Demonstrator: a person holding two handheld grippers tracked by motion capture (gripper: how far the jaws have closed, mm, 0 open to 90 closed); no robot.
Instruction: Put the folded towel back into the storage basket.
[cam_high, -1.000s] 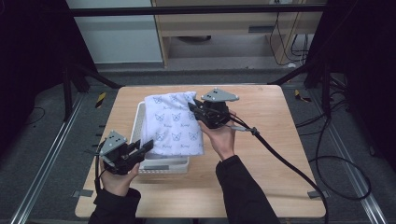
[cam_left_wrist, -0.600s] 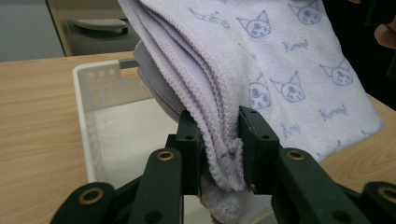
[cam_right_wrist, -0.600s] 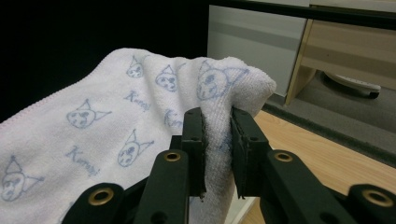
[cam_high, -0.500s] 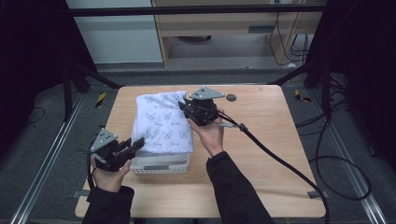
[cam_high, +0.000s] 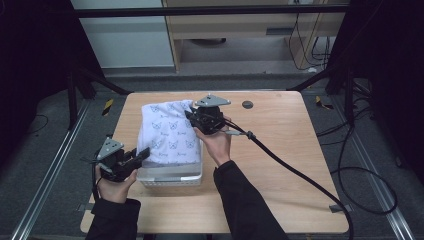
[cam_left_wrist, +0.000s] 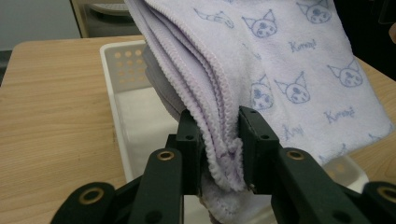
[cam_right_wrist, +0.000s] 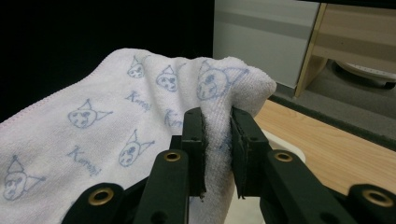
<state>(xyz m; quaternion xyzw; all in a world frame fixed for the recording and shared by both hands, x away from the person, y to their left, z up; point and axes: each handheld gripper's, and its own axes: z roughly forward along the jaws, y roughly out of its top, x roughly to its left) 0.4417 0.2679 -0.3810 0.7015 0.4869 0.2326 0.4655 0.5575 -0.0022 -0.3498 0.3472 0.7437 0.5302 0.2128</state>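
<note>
A folded pale-lilac towel (cam_high: 169, 134) printed with small blue cat faces hangs over a white plastic basket (cam_high: 172, 173) on the wooden table. My left gripper (cam_high: 141, 154) is shut on the towel's near corner, several stitched layers (cam_left_wrist: 223, 154) pinched between its jaws. My right gripper (cam_high: 192, 116) is shut on the far right corner, where a bunched fold of towel (cam_right_wrist: 217, 123) sits between its jaws. In the left gripper view the basket's perforated wall (cam_left_wrist: 125, 65) shows under the towel (cam_left_wrist: 280, 70).
The table (cam_high: 280, 165) has bare wood to the right, with a small dark disc (cam_high: 247, 104) near its far edge. The right gripper's thick black cable (cam_high: 295, 172) trails across the table to the right. Dark frame posts stand at both sides.
Both grippers moved left and away with the towel held between them. The basket, covered a second ago, now shows its near wall under the towel's edge.
</note>
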